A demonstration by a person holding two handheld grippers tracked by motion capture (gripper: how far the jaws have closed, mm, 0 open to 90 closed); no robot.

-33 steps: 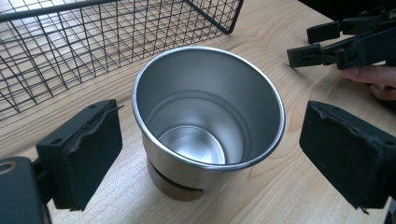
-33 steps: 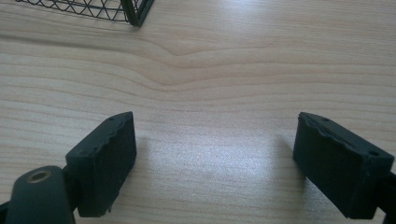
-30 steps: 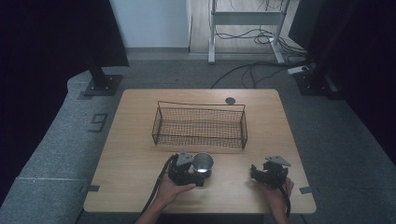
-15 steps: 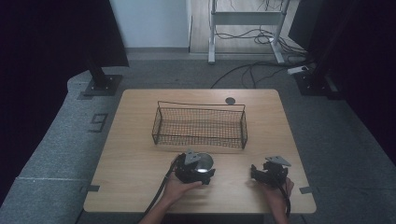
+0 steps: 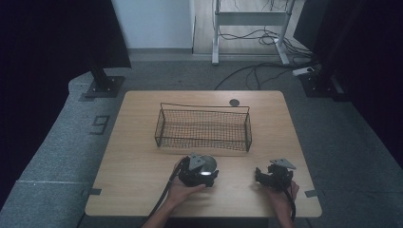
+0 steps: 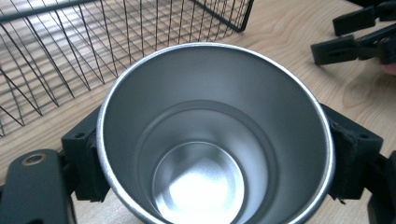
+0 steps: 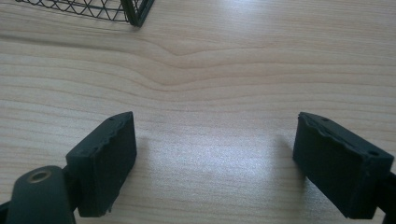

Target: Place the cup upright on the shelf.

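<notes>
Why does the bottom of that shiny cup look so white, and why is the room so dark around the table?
In the left gripper view, the round silver metal cup mirrors overhead light, so its floor glares white. In the high view, light falls on the pale wooden table while the surroundings stay dim. In the right gripper view, the wood grain is sharp, with soft shadows beside the right hand-held gripper.

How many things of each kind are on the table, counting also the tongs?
Steel cup: 1
Wire basket: 1
Tongs: 2, the left tongs shut on the cup, the right tongs open over bare wood
Small dark disc near the far edge: 1
Total: 5
</notes>
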